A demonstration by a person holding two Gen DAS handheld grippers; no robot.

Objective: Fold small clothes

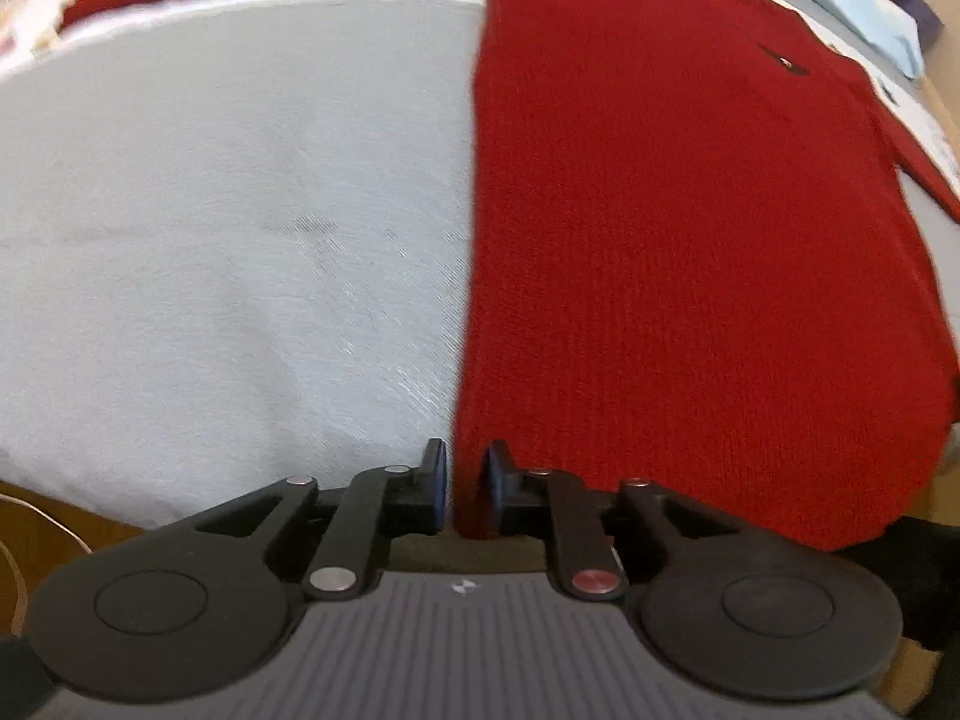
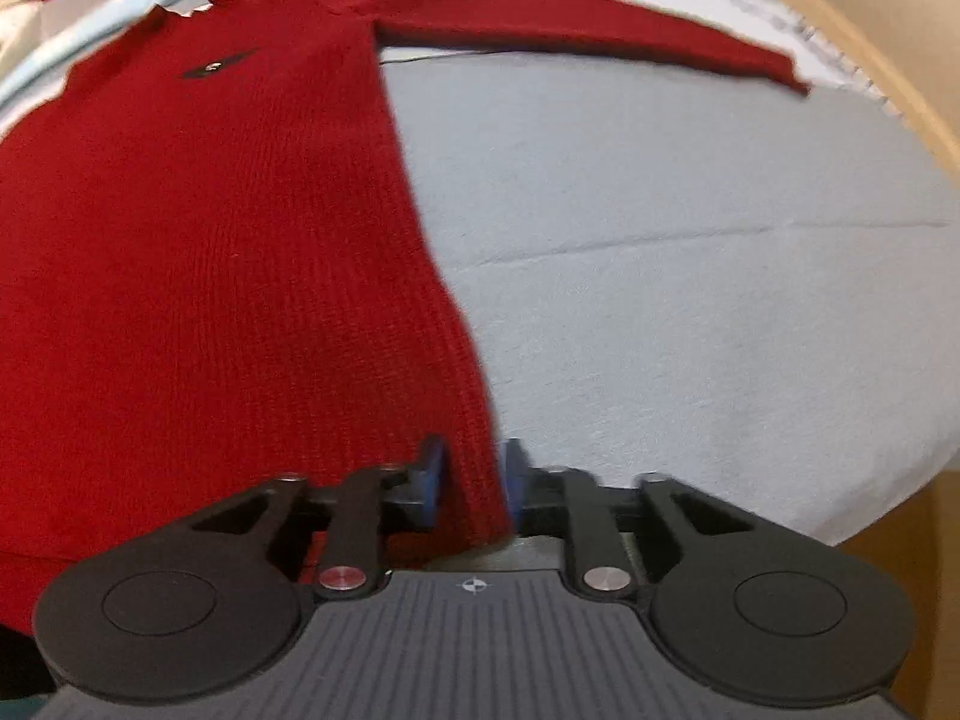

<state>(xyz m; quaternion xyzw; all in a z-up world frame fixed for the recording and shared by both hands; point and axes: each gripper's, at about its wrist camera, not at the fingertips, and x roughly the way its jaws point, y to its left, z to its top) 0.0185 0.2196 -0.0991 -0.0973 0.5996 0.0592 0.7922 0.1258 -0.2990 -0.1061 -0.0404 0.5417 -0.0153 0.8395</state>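
A desk covered with a pale grey-white woven cloth (image 1: 228, 228) carries a red knitted long-sleeved sweater (image 1: 690, 240), spread flat with its hem nearest the tongs and its collar at the far end. One sleeve stretches out sideways across the cloth, far ahead of the left tongs (image 1: 467, 483); the other does the same far ahead of the right tongs (image 2: 474, 480). Bare cloth lies beside the sweater's body on both sides. Past the collar lies a light blue sheet (image 1: 864, 6), and the desk's wooden edge (image 2: 888, 60) shows beyond.
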